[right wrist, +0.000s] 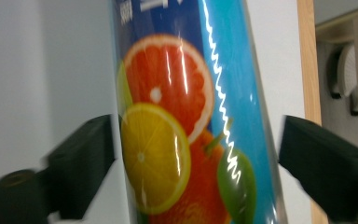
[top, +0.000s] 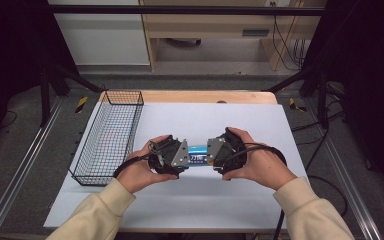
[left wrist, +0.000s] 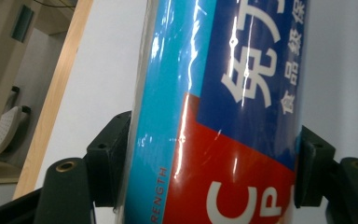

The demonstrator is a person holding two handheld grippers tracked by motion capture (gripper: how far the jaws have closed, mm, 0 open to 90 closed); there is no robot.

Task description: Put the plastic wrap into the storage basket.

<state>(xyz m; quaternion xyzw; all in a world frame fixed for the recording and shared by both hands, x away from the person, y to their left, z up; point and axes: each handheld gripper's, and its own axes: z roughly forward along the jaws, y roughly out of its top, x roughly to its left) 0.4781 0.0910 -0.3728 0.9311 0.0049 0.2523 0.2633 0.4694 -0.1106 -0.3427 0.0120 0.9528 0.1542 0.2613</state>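
Holding the blue roll box [top: 198, 154] level above the white surface [top: 240, 125], the left tool [top: 172, 157] was pinching one end while the right tool [top: 219, 154] sat spread around the other. Looked like a handoff; next it'd need carrying left to the wire basket [top: 111, 135].

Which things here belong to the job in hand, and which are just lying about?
In the job:
- blue tube
- left tongs, clamped on it
- right tongs, one jaw off it

Lying about:
- wire basket
- cabinet
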